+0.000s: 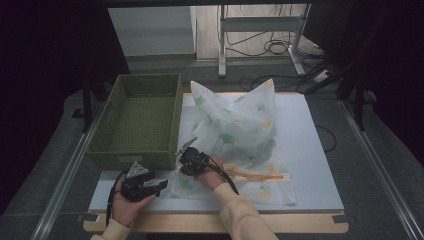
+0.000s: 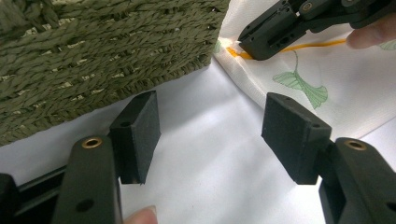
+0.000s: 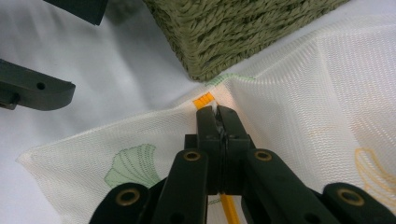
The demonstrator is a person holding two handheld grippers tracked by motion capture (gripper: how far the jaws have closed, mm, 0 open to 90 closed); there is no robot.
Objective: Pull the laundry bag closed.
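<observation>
A white mesh bag [image 1: 240, 130] printed with green and orange leaves lies on the table, its far part puffed up. An orange zipper [image 1: 260, 175] runs along its near side. My right gripper [image 1: 181, 166] is shut on the zipper pull at the zipper's left end, right beside the basket's near corner. In the right gripper view the jaws [image 3: 219, 114] meet on the pull, next to the orange tape [image 3: 204, 100]. My left gripper [image 1: 161, 185] hovers open over bare table left of the bag, with nothing between its pads [image 2: 289, 135].
A green woven basket [image 1: 132, 159] stands at the left of the white tabletop [image 1: 310, 150], its wall close to both grippers [image 2: 93, 51]. A table frame and cables stand on the floor beyond the far edge.
</observation>
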